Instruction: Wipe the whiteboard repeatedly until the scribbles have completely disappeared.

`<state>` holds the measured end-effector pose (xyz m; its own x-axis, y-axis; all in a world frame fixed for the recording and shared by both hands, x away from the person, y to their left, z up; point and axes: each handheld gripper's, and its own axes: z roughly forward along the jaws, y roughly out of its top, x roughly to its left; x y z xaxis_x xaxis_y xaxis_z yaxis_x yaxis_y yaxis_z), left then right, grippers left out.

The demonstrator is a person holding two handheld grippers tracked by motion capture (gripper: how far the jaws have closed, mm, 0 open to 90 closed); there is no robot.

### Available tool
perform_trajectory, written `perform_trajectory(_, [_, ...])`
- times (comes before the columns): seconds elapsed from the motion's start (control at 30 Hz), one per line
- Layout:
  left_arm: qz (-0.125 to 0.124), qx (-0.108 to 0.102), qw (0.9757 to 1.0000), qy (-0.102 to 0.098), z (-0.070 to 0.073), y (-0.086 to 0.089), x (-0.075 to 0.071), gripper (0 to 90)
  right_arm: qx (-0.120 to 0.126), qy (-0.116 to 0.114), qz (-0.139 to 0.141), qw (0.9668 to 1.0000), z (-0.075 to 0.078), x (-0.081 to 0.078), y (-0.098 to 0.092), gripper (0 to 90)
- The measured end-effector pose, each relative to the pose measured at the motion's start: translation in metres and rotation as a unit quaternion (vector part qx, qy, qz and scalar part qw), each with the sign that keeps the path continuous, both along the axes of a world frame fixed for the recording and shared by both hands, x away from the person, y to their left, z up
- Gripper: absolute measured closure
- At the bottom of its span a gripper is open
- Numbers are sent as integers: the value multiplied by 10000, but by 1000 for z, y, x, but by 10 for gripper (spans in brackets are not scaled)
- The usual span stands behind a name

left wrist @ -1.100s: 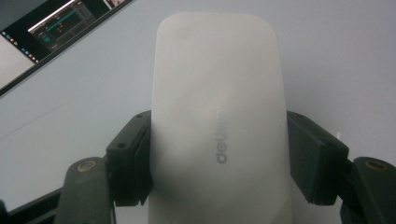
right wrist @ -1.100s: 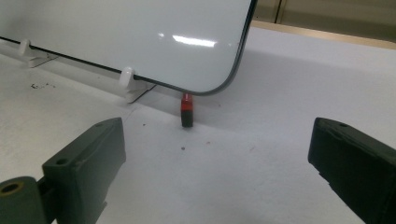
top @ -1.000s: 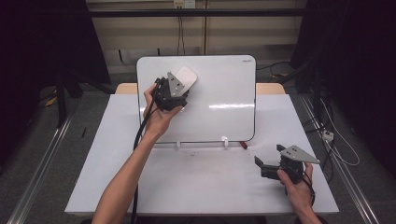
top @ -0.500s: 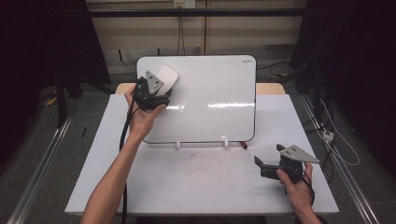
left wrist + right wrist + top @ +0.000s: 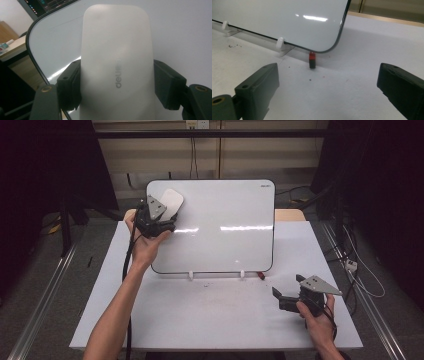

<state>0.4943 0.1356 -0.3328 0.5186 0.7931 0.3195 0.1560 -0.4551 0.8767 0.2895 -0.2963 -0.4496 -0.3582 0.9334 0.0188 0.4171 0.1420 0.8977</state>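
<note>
A whiteboard (image 5: pixel 225 227) stands tilted on small white feet at the back of the white table (image 5: pixel 215 315). My left gripper (image 5: pixel 165 215) is shut on a white eraser (image 5: pixel 170 200), held against the board's top left corner. In the left gripper view the eraser (image 5: pixel 117 62) sits between both black pads, over the board (image 5: pixel 180 30). My right gripper (image 5: pixel 282 297) rests open near the table's front right, with nothing between its jaws. A small red and black marker cap (image 5: pixel 312 60) lies on the table under the board's lower right corner (image 5: pixel 332 47), ahead of the right gripper (image 5: pixel 327 87).
White clip feet (image 5: pixel 191 276) hold the board's lower edge. The marker cap (image 5: pixel 261 276) lies just right of them. Dark curtains flank the table, and a metal rail (image 5: pixel 45 295) runs along its left side. Cables (image 5: pixel 360 270) trail at the right.
My left gripper has carried the eraser leftwards across the board's upper part to the top left corner. The right gripper has stayed in place.
</note>
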Motion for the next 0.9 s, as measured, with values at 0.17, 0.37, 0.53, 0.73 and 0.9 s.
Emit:
perform_trajectory(0.17, [-84,-106,9999,70,0,6,-1,312,-4,7,11,10000,0,1,1,40])
perform_trajectory(0.37, [-128,-492,9987,-8,6,17,-12,312,-31,4,26,10000,1,3,4,40])
perform_trajectory(0.53, [-16,-676,9976,-151,21,34,-19,312,-51,18,46,10000,1,5,8,41])
perform_trajectory(0.73, [24,-729,9972,-158,24,45,-25,312,-54,14,33,10000,0,5,6,41])
perform_trajectory(0.9, [16,-698,9976,-48,20,47,-29,312,-40,2,40,10000,1,3,5,40])
